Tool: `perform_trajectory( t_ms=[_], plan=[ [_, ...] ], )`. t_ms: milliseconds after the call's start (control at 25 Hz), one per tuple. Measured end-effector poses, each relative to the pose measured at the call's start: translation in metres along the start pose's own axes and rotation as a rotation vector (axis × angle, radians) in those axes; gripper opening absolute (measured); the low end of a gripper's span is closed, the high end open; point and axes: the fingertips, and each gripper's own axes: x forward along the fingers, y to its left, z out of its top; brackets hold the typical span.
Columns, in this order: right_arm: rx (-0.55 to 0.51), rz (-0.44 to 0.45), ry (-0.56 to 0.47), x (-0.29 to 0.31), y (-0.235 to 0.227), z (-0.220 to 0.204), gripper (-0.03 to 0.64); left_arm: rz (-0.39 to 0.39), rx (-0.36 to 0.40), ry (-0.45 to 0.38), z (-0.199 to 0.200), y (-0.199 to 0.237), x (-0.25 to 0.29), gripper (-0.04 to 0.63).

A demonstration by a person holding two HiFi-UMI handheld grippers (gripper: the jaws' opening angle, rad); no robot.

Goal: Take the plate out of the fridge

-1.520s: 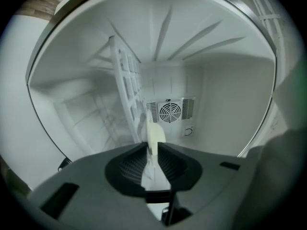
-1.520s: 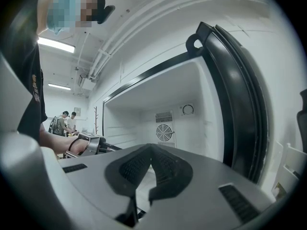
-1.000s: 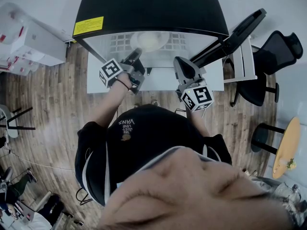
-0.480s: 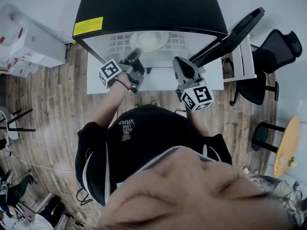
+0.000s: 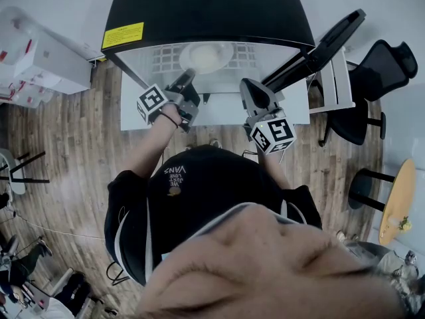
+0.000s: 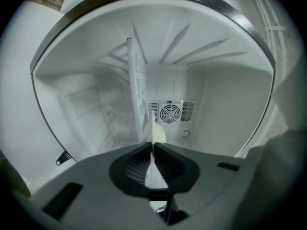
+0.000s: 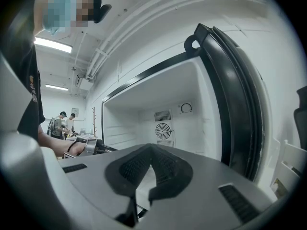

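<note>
If the left claw [image 5: 190,73] slips on the thin rim, the plate [image 5: 206,56] could tip and drop off the shelf [image 5: 247,57]. That claw is pinched shut on the plate's near edge. The plate sits inside the open fridge [image 5: 206,5], and I see nothing else in there. The right claw [image 5: 251,88] is closed tight, holding nothing, just outside.

This looks like an office-style workroom or lab, not a home kitchen. The wood-plank floor [image 5: 73,145] carries a black swivel office chair [image 5: 388,68], a small round wooden table [image 5: 398,205] and stacked white cartons [image 5: 40,58] beside the black fridge [image 5: 206,12]. Overhead run bare white pipes [image 7: 144,25] and strip lights [image 7: 53,45]. Two people [image 7: 71,120] stand near a wooden coat stand [image 7: 93,123].
</note>
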Motion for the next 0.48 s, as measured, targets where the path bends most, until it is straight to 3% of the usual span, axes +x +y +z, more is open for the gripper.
perform_trajectory(
  t_ms=[480],
  plan=[
    [0.062,-0.004,0.019,0.002,0.002,-0.016,0.003,-0.016,0.002,0.008,-0.006,-0.002,-0.016,0.034]
  ],
)
